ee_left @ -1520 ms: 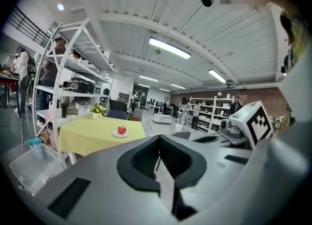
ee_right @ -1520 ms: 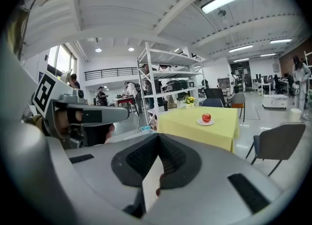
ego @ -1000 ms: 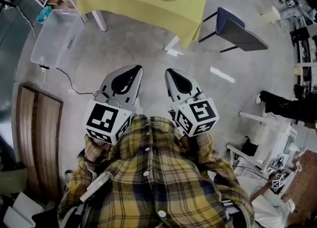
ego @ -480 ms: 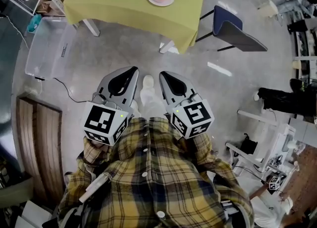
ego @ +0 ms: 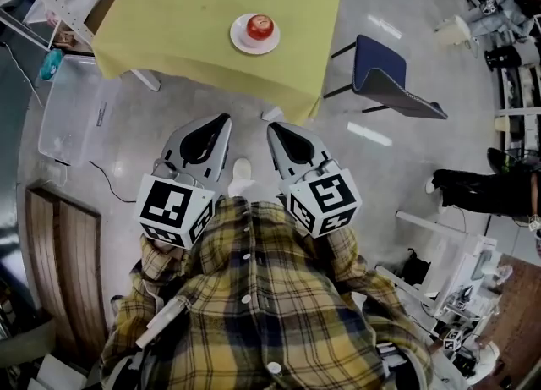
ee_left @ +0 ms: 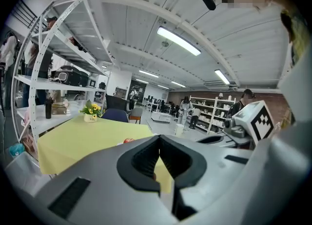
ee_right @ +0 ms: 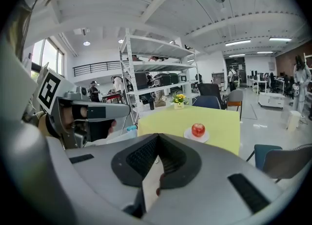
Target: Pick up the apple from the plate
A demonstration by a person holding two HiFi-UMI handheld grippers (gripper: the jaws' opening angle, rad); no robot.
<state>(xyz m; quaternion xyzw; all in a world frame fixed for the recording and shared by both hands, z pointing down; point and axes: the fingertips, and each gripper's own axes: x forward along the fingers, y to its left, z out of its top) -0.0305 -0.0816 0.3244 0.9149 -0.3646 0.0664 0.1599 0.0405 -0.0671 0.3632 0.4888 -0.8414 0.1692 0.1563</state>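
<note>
A red apple (ego: 259, 26) rests on a small white plate (ego: 239, 42) near the front right of a table under a yellow cloth (ego: 177, 16). Both grippers are held side by side over the floor, well short of the table and pointing toward it. The left gripper (ego: 222, 118) is shut with nothing between its fingers, and so is the right gripper (ego: 272, 127). In the right gripper view the apple (ee_right: 198, 130) and plate (ee_right: 189, 135) stand beyond the shut jaw tips (ee_right: 157, 135). In the left gripper view only the apple's top (ee_left: 128, 140) peeks over the left gripper (ee_left: 159, 136).
A blue chair (ego: 385, 75) stands right of the table. A clear plastic bin (ego: 72, 109) and a wooden board (ego: 63, 244) lie on the floor at left. A flower pot (ee_right: 180, 101) sits at the table's far end, with white shelving (ee_right: 146, 72) behind.
Both grippers have travelled forward across the floor toward the table, still shut. The table, plate and apple now sit lower and nearer in the head view.
</note>
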